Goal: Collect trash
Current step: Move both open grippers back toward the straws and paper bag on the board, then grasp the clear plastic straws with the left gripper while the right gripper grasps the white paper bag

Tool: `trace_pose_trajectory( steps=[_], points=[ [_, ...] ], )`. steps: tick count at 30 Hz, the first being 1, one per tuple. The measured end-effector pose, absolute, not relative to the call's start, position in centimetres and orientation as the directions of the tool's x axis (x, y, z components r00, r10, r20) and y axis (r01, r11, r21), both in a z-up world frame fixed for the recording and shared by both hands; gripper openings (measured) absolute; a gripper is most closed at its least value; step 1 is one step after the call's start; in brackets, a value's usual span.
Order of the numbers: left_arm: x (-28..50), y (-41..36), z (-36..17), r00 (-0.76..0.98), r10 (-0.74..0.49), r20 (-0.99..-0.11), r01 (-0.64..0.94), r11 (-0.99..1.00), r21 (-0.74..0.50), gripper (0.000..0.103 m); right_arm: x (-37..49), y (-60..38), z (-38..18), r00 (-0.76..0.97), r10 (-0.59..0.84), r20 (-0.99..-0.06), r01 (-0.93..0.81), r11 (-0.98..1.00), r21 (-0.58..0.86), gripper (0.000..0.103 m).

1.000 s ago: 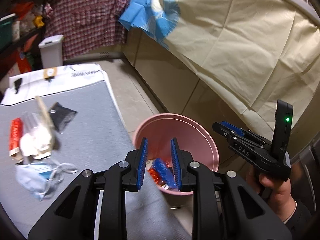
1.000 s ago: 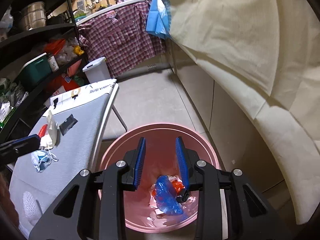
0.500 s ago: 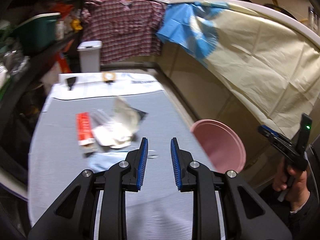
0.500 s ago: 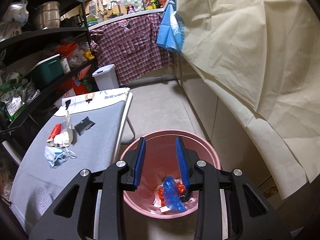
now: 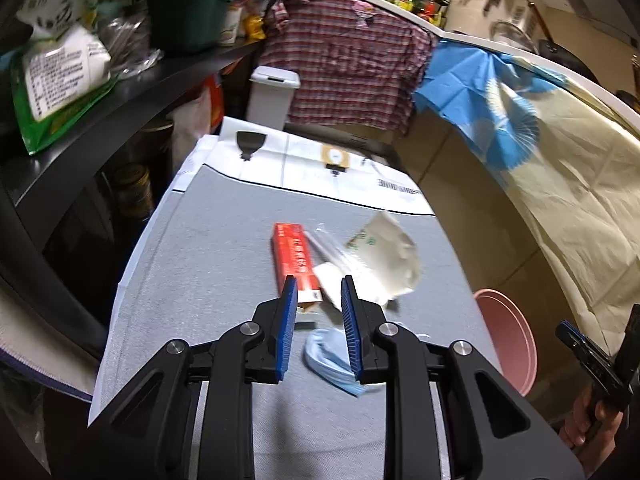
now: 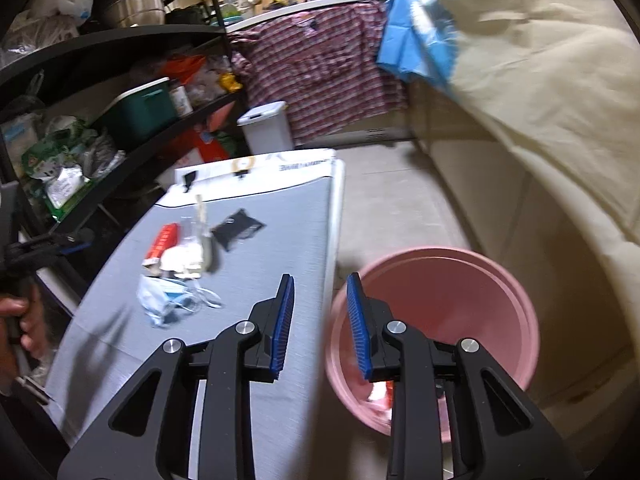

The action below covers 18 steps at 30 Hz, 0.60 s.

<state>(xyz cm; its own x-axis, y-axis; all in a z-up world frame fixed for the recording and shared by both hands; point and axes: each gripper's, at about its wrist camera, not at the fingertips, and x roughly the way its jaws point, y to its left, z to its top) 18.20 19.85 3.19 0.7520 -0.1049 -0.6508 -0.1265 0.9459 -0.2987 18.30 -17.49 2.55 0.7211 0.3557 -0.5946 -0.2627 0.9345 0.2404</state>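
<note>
Trash lies on the grey table [image 5: 208, 264]: a red box [image 5: 294, 258], crumpled white wrappers [image 5: 384, 256] and a blue face mask [image 5: 332, 354]. My left gripper [image 5: 318, 292] hovers just before the red box and over the mask, open, with nothing between its pads. My right gripper [image 6: 320, 280] hangs over the gap between the table edge and the pink bin [image 6: 440, 300]; its jaws are closing on nothing. The right wrist view also has the red box [image 6: 162, 242], the mask [image 6: 168, 300], a black packet [image 6: 238, 226] and trash in the bin [image 6: 378, 394].
Dark shelves [image 6: 120, 40] packed with bags and a green tub run along the table's left side. A white lidded bin [image 6: 266, 128] stands beyond the table. Beige cloth [image 6: 540, 80] drapes the right wall. The pink bin [image 5: 508, 344] sits on the floor right of the table.
My left gripper swung from above the pink bin to over the trash on the table. My right gripper drifted left from over the bin toward the table edge, its jaws narrowing a little.
</note>
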Motion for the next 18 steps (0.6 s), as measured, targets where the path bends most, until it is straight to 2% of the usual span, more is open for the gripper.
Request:
trace_pose_trajectory(
  steps=[18],
  points=[
    [21.0,19.5,0.9,0.742,-0.096,-0.663,-0.105,0.961,-0.256,0.015,23.3,-5.2,1.3,0.652,0.515,-0.556,-0.444,0.854,0.271,0.027]
  ],
)
